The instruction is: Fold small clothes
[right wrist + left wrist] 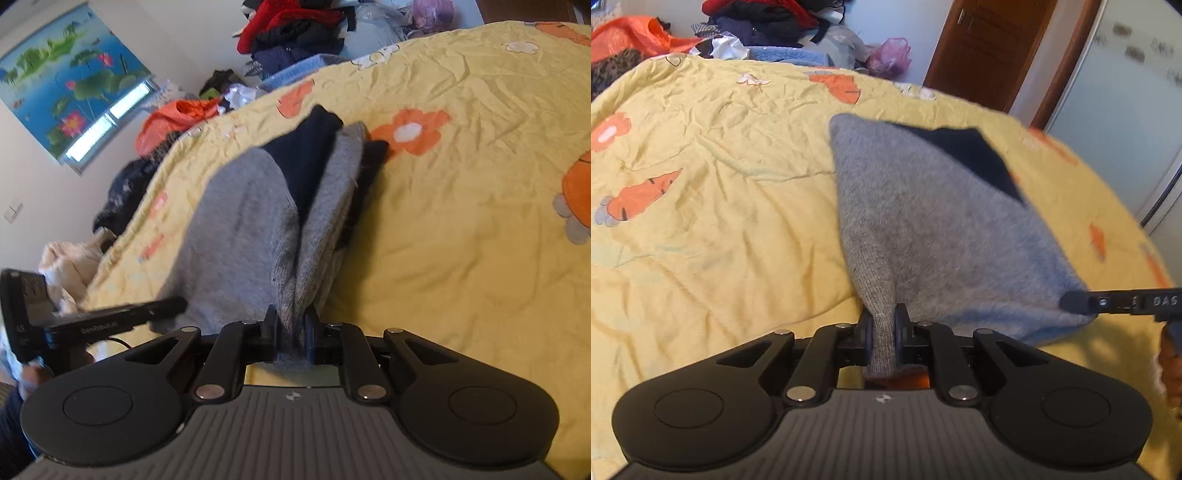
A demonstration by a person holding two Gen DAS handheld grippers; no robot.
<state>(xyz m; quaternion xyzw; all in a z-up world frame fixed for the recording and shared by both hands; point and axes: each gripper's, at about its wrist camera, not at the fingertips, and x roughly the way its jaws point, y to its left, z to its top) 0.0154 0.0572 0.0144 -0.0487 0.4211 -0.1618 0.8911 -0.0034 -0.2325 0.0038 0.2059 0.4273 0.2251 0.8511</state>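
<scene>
Scene: a bed covered by a yellow quilt (713,206) printed with orange carrots and flowers; a heap of other clothes (761,18) sits beyond its far edge.

Garment: a small grey knitted garment (923,229) with a dark navy part (975,155) at its far end. Its near edge is lifted off the quilt; the far end seems to reach the bed, though blur makes contact hard to judge.

Left gripper: the left gripper (884,325) is clenched on a bunched grey corner that passes between its 2 fingers.

Right gripper: the right gripper (291,325) is likewise clenched on a gathered grey corner. In the left wrist view it shows as a black arm touching the garment's right corner.

Layers: in the right wrist view the cloth looks doubled, with grey and navy layers stacked, so a fold appears to be partly formed. Which part of the garment is navy cannot be told.

Step in hand: judging from the task, the 2 held corners are to be carried across and laid down to make a fold.

Doing it well: keep both grips firm and level so the near edge stays taut and straight; move both hands together at 1 pace; line the held edge up with the far edge before lowering.

Risk: the knit is soft and may sag or bunch in the middle, and uneven pulling could skew the fold.
</scene>
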